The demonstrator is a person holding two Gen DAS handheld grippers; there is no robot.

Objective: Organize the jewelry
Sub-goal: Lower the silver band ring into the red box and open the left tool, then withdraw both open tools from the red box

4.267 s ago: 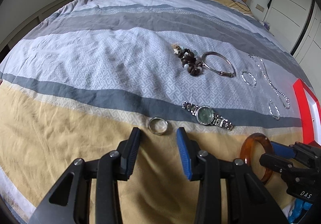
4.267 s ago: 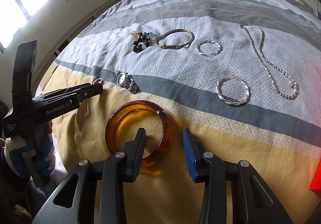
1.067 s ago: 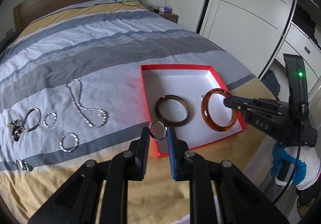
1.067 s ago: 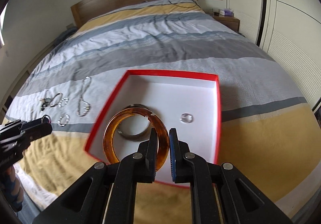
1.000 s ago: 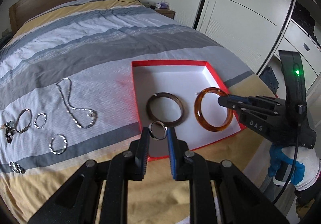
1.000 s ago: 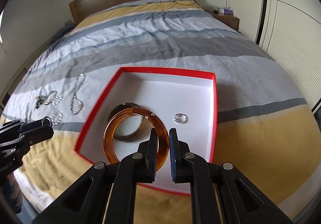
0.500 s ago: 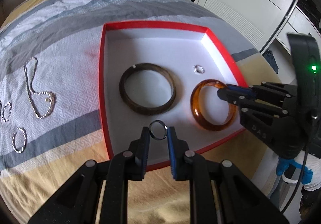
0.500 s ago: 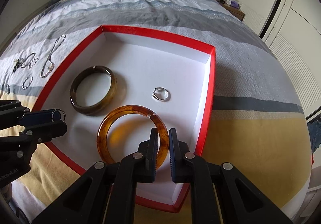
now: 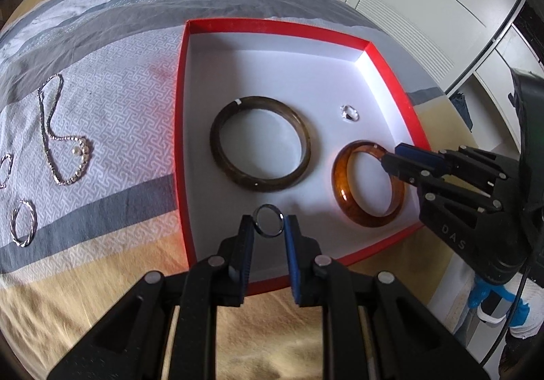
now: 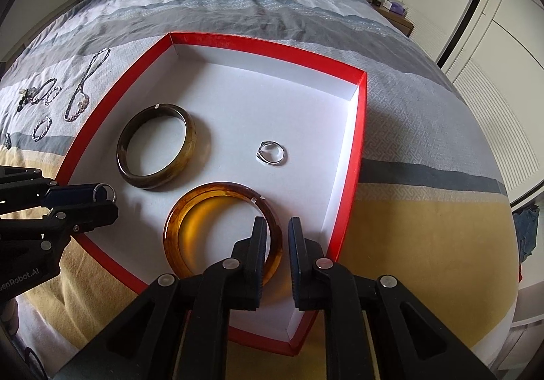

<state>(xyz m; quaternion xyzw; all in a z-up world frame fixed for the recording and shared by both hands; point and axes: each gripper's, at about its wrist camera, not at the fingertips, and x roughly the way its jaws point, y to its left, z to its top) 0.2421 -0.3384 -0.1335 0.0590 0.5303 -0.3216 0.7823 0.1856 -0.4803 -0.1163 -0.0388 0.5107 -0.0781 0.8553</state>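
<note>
A red box (image 10: 357,148) with a white inside lies on the striped bed (image 10: 425,128), and both grippers hang over its near edge. The left gripper (image 9: 269,227) has its jaws clamped on a small metal ring (image 9: 269,225), held upright just above the box floor at the near left. The right gripper (image 10: 276,227) straddles the near rim of the amber bangle (image 10: 222,230), which lies flat in the box; its jaws are opening, with the rim between them. Farther in lie a dark brown bangle (image 10: 157,150) on the left and a small silver ring (image 10: 272,152) on the right. A chain necklace (image 9: 56,135) and a twisted silver hoop (image 9: 23,222) remain on the bed left of the box.
</note>
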